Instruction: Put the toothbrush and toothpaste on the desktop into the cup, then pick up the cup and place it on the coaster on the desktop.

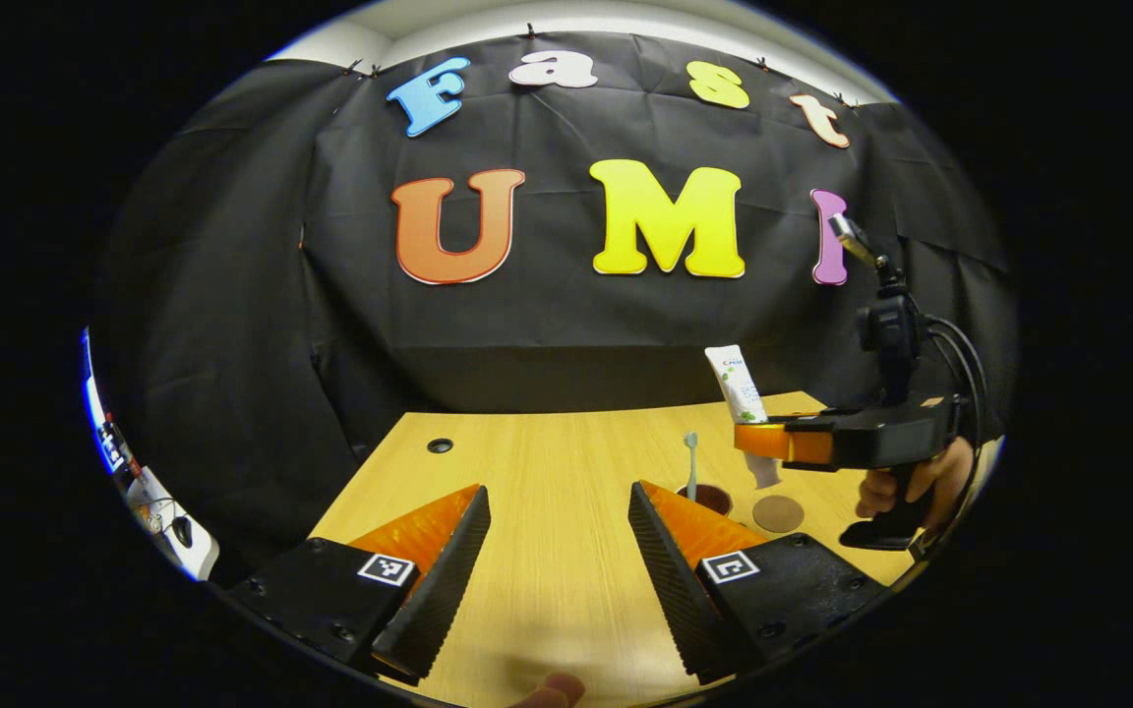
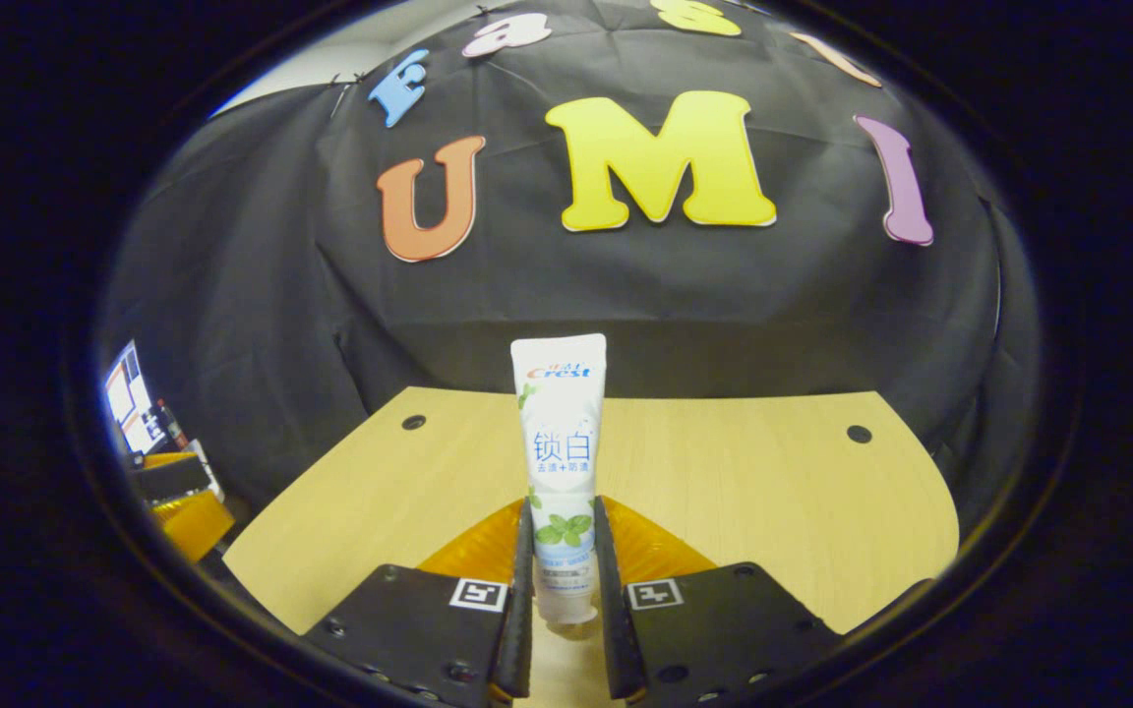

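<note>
In the right gripper view, the right hand-held gripper (image 2: 564,590) pinches the toothpaste (image 2: 561,442) between its two fingers. The tube stands upright, with the cap end down, just below the fingers, and the flat end high above them. Beyond the tube lies the bare wood of the desk (image 2: 773,472), and the tube looks lifted off it.

In the left gripper view, the left hand-held gripper (image 1: 559,551) is spread wide with nothing between its fingers, low over the desk. Just ahead of its right finger stands the cup (image 1: 712,497), dark and partly hidden behind that finger. The toothbrush (image 1: 691,462) stands upright in the cup, with its head up. Right beside the cup, on the far side from the left hand-held gripper, lies the round brown coaster (image 1: 778,513), flat on the desk with nothing on it. A little farther off, the right hand-held gripper, held by a hand (image 1: 906,482), carries the toothpaste above the cup and coaster; the cap end hangs near the rim of the cup but is not yet inside it.

So I judge that the toothbrush part is settled, because the brush is already in the cup. What is left is to lower the toothpaste into the cup and let it go, then to lift the cup and set it on the coaster.
</note>
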